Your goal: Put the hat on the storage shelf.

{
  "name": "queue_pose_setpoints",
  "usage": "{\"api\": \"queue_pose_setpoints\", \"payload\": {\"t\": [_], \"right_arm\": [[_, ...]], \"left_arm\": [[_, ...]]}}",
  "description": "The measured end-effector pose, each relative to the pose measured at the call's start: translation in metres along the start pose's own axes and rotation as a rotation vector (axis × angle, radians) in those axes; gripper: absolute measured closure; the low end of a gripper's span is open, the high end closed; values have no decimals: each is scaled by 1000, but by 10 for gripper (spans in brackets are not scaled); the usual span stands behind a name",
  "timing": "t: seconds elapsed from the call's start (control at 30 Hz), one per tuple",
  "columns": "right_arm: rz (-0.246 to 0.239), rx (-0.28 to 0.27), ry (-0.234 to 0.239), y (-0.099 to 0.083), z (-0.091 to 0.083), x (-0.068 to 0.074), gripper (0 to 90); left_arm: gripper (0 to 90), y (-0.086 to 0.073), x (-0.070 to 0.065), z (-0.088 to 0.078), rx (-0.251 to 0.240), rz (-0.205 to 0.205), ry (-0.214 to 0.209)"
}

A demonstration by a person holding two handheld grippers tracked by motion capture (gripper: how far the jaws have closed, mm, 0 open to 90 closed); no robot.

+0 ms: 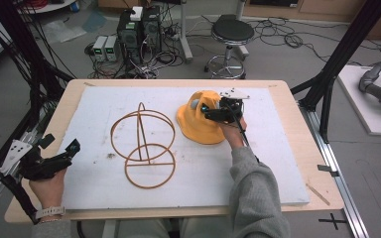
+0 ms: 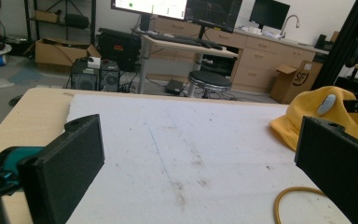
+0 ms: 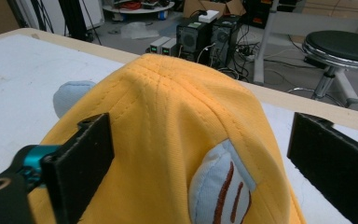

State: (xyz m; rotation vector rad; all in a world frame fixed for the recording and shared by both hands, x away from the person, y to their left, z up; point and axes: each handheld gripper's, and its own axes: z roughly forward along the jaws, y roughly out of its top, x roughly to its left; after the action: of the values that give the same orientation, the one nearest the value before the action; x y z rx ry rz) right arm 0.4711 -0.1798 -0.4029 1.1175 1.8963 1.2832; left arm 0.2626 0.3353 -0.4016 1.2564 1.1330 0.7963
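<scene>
A yellow cloth hat [image 1: 198,123] with pale blue stuffed ears sits on the white board, right of centre. My right gripper [image 1: 209,112] is at the hat's right side. In the right gripper view its black jaws stand wide on either side of the hat's crown [image 3: 177,107], open [image 3: 200,154], and a blue ear with brown stitching [image 3: 219,191] lies between them. A tan wire stand [image 1: 143,145] made of rings stands left of the hat. My left gripper [image 1: 64,154] rests at the board's left front edge, open [image 2: 196,144] with nothing between its jaws. From there the hat [image 2: 307,114] is at the far right.
The white foam board [image 1: 228,178] covers most of the wooden table [image 1: 297,124]. Beyond the far edge, on the floor, are a black stool [image 1: 232,32] and computer towers [image 1: 140,29] with cables. Black frame posts [image 1: 345,49] rise on both sides.
</scene>
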Motion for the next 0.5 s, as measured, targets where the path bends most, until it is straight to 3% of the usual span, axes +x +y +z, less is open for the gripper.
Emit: {"api": "queue_pose_setpoints", "payload": {"t": [0.07, 0.27, 0.37, 0.5], "right_arm": [[-6, 4, 10, 0, 1, -1, 162], [4, 7, 34, -2, 2, -1, 216], [3, 16, 55, -2, 3, -3, 312], [7, 34, 90, -2, 2, -5, 535]], "left_arm": [[17, 0, 0, -1, -1, 0, 3], [17, -1, 2, -1, 1, -6, 6], [17, -1, 1, -1, -1, -4, 4], [17, -1, 2, -1, -5, -8, 7]]}}
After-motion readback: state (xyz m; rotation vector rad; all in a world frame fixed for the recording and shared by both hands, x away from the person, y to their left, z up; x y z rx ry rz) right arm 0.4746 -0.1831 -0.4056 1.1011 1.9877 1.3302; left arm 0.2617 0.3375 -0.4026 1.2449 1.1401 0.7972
